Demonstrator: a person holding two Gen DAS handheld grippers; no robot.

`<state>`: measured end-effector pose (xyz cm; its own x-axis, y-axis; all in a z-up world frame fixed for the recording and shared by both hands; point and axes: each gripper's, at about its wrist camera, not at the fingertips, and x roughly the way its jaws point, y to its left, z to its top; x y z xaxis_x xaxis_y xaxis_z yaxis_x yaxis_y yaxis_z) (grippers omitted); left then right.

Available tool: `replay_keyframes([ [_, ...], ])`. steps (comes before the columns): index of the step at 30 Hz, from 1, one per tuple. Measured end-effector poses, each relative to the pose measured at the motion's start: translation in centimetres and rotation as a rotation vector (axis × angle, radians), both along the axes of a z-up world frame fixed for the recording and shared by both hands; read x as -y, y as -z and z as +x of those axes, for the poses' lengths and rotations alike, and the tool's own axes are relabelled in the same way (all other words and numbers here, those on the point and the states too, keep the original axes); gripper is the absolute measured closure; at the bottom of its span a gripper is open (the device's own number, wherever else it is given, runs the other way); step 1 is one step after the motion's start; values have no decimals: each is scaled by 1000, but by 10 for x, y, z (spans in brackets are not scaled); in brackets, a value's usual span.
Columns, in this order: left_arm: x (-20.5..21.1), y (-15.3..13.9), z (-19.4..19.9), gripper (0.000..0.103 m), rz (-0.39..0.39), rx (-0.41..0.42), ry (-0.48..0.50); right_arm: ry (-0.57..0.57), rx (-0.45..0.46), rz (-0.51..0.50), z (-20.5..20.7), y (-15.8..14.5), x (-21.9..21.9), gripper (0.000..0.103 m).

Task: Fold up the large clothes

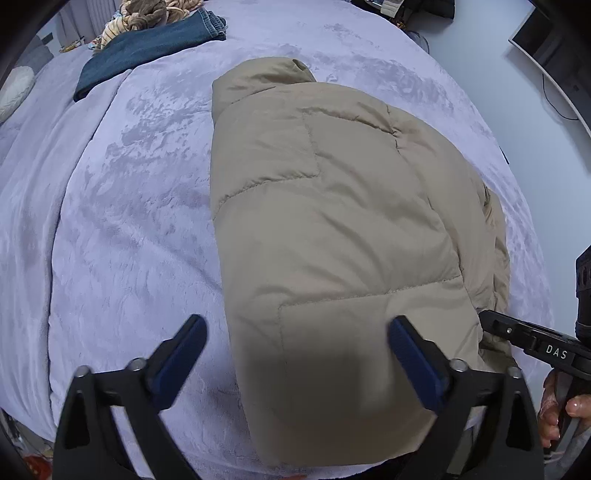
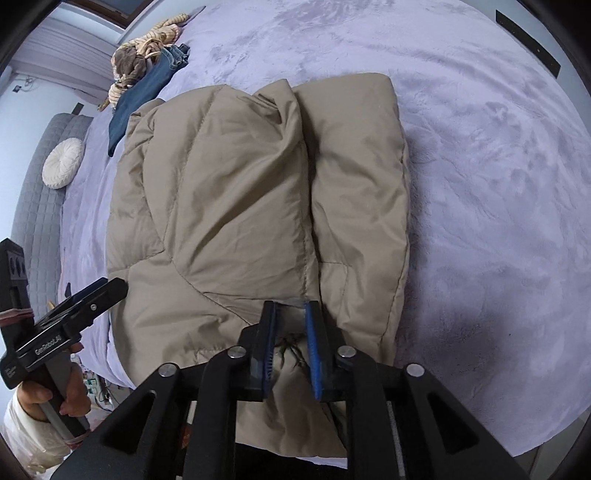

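Observation:
A beige puffer jacket (image 1: pixel 332 229) lies folded lengthwise on the lavender bed cover (image 1: pixel 129 221). It also shows in the right wrist view (image 2: pixel 240 192). My left gripper (image 1: pixel 297 332) is open and hovers over the jacket's near left corner, its jaws wide apart, holding nothing. It appears at the left of the right wrist view (image 2: pixel 110 286). My right gripper (image 2: pixel 290 310) is narrowly closed on a fold of the jacket's near hem. It shows at the right edge of the left wrist view (image 1: pixel 484 317), its tip at the jacket's side.
Folded blue jeans (image 1: pixel 147 48) and a brown striped bundle (image 1: pixel 144 13) lie at the far left of the bed. A round white cushion (image 2: pixel 62 162) rests on a grey quilted headboard (image 2: pixel 37 221). A dark monitor (image 1: pixel 554 44) stands at the far right.

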<state>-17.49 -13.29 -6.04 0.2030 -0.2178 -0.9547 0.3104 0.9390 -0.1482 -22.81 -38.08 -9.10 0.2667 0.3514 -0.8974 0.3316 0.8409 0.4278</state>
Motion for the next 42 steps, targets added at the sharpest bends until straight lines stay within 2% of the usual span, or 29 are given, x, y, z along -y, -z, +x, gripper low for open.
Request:
replay_keyframes([
  [7, -10, -5, -10, 0, -4, 0, 9, 45, 2, -43, -6, -6, -1, 72],
  [10, -17, -6, -14, 0, -21, -12, 11, 62, 19, -75, -13, -18, -6, 64],
  [12, -21, -4, -17, 0, -15, -19, 21, 82, 31, -78, -19, -24, -7, 52],
  [13, -23, -2, -18, 0, -2, -23, 26, 88, 38, -74, -22, -26, -10, 49],
  [18, -38, 5, -22, 0, -37, -57, 32, 98, 55, -97, -36, -35, -28, 41],
  [21, -45, 6, -24, 0, -89, -90, 54, 106, 71, -104, -39, -42, -36, 36],
  [25, -54, 1, -24, 0, -112, -73, 37, 122, 90, -109, -37, -52, -37, 34],
  [27, -58, 0, -19, 0, -113, -64, 17, 127, 94, -107, -34, -54, -34, 24],
  [31, -60, 0, -4, 0, -146, -73, -20, 117, 101, -117, -23, -60, -27, 24],
  [36, -53, 5, 20, 0, -140, -89, -51, 100, 85, -103, -2, -55, -3, 23],
  [42, -48, 18, 49, 0, -235, -127, -117, 105, 82, 12, 21, -37, 36, 22],
])
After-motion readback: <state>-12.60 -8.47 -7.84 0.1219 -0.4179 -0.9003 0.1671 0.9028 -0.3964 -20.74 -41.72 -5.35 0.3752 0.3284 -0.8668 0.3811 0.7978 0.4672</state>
